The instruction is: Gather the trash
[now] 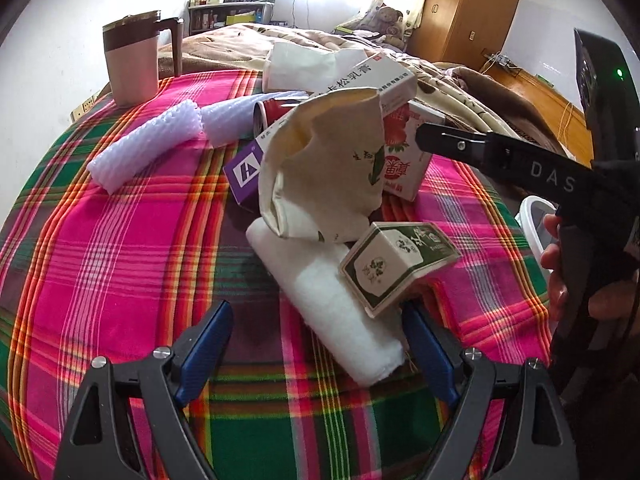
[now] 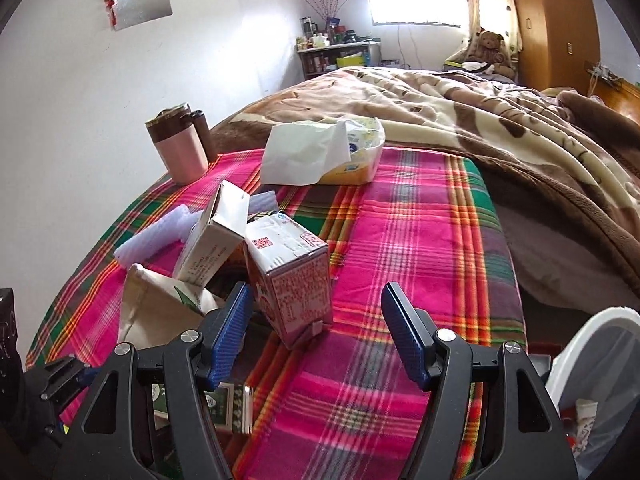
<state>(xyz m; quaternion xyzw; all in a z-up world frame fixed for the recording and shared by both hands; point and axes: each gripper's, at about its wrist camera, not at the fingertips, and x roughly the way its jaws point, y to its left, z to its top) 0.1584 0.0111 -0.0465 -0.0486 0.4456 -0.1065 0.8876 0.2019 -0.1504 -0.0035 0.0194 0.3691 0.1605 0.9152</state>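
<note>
Plaid tablecloth [image 2: 420,240] beside a bed [image 2: 500,120]; both tongs [image 1: 318,344] [image 2: 316,336] gape, holding nothing.

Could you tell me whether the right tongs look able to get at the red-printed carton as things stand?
Probably yes: the right tongs stand open with the red-printed carton just ahead, near the left pad. Nothing lies between them, though the white box leans against its far side.

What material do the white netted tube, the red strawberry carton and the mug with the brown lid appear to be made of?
White netted tube: seemingly soft foam mesh, matt, slightly translucent; its surface shows a diamond net pattern.
Red strawberry carton: likely coated paperboard, faintly glossy; sharp folded edges and printed faces.
Mug: pale pink body with a satin sheen, possibly painted metal or plastic; the brown lid and handle look like plastic.
</note>
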